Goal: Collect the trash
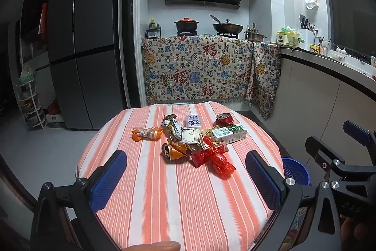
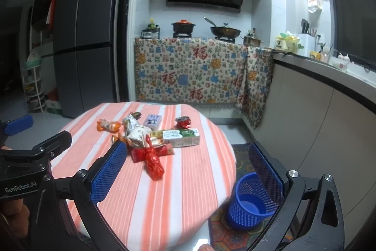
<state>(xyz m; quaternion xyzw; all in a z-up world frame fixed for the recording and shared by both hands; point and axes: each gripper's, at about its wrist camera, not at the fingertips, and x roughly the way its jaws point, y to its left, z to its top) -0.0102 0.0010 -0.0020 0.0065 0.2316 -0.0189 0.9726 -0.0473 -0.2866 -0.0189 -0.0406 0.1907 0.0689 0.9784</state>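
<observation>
Both grippers hang above the near edge of a round table [image 1: 145, 215] covered with an orange and white striped cloth. On the left gripper [image 1: 185, 178] the blue padded fingers stand wide apart with nothing between them. The right gripper [image 2: 188, 175] is spread the same way and is empty too. In the right wrist view the body of the left gripper carries the writing "GenRobot.AI".

All the trash lies in a loose heap at the middle of the table: a red crumpled wrapper [image 1: 215, 159] nearest, a crushed orange can [image 1: 172, 151] beside it, a white and green carton [image 1: 229, 133] with print too small to read, a crushed red can [image 1: 224, 119] behind it, and an orange wrapper [image 1: 146, 133] a little apart on the left.

A blue perforated bin [image 2: 250, 200] stands on the floor just beside the table, on its right side. Behind, a patterned cloth [image 1: 199, 69] with large red "福" characters covers the counter front.
</observation>
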